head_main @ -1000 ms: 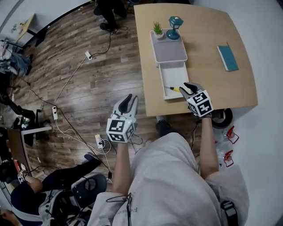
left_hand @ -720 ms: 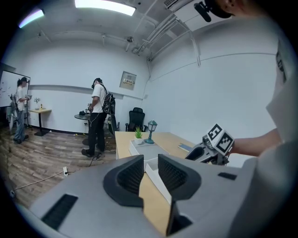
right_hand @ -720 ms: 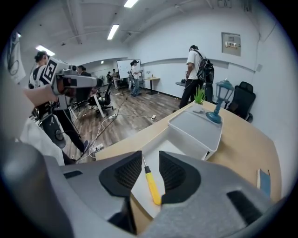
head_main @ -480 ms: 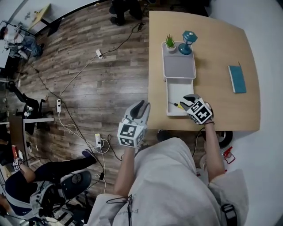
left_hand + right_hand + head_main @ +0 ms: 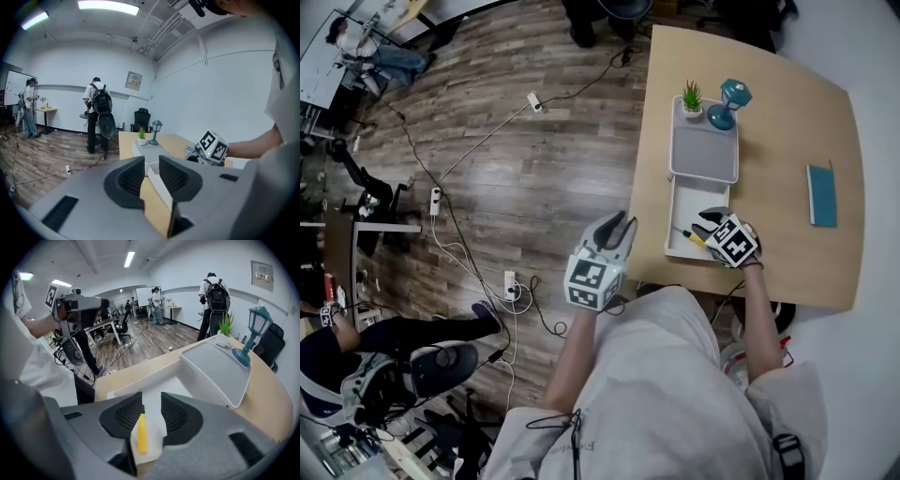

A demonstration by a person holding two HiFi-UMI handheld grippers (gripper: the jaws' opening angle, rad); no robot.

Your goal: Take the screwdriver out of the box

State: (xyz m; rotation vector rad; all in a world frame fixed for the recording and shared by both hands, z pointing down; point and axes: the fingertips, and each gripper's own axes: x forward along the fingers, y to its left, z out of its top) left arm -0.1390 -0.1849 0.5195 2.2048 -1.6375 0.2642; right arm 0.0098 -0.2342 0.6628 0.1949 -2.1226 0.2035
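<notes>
Right jaws: right gripper [image 5: 705, 222] is spreading them right now. The yellow-handled screwdriver [image 5: 141, 433] sits in the gap, closer to one pad, and nothing's pinching it as far as I can see.
Left jaws: left gripper [image 5: 619, 223] has a narrow gap with nothing in it, just the counter edge showing through.
Screwdriver: lying flat at the near end of the open white rectangular box [image 5: 682, 197], not out yet.
Why so wide: my guess is the jaws are lined up to straddle the handle before closing on it.
Right hand pose: tipped steeply down into the box, forearm reaching in over the light wooden counter [image 5: 778, 122].
Left hand pose: held off the counter's edge over the floor and pointing roughly level at the box. Looks like it's just on standby.
</notes>
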